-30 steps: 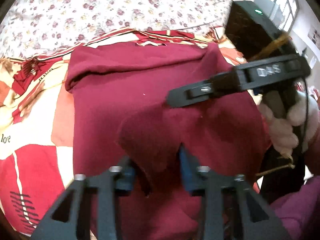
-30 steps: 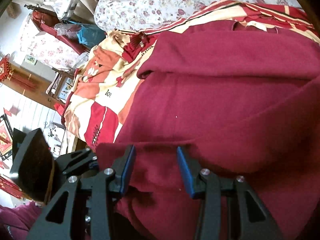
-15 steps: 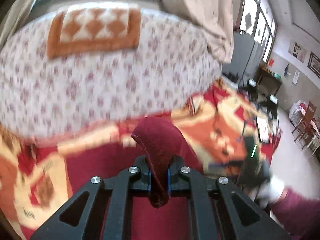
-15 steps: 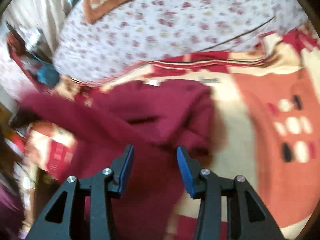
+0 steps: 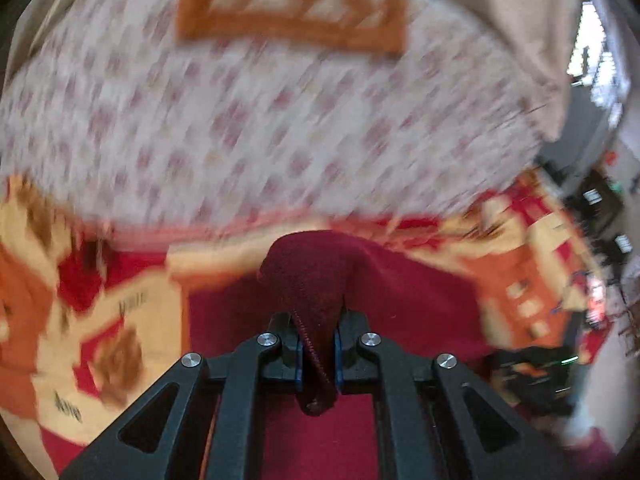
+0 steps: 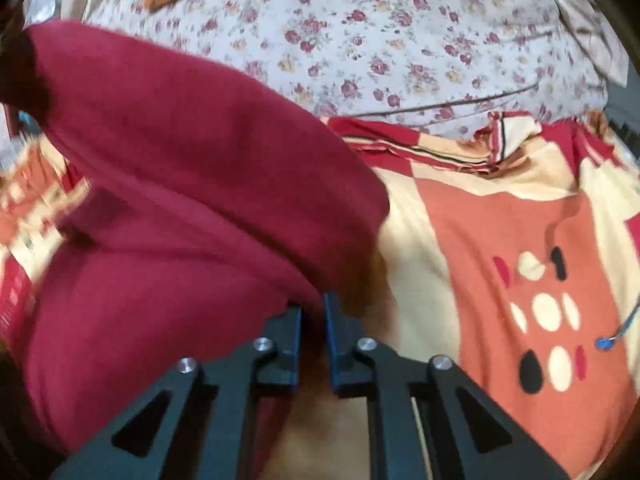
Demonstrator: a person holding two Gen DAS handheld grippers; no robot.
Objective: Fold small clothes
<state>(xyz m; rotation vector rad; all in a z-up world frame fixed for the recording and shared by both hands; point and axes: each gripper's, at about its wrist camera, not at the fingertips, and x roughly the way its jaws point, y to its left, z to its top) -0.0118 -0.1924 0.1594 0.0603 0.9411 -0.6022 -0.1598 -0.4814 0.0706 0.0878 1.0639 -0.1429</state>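
Note:
A dark red garment (image 5: 400, 300) lies on a patterned bedspread. My left gripper (image 5: 317, 344) is shut on a fold of its edge, which bulges up between the fingers. In the right wrist view the same dark red garment (image 6: 192, 184) is lifted and drapes across the left half of the view. My right gripper (image 6: 312, 320) is shut on its lower corner, just above the bedspread. The left wrist view is blurred by motion.
The red, orange and cream bedspread (image 6: 500, 248) covers the bed. A floral quilt (image 6: 400, 40) is piled behind it, also seen in the left wrist view (image 5: 260, 120). A blue-tipped cable (image 6: 612, 340) lies at the right. Room furniture (image 5: 600, 208) shows far right.
Both grippers went from open to shut on the garment; the left first, the right in the last half second. Both have lifted it and swung toward the quilt.

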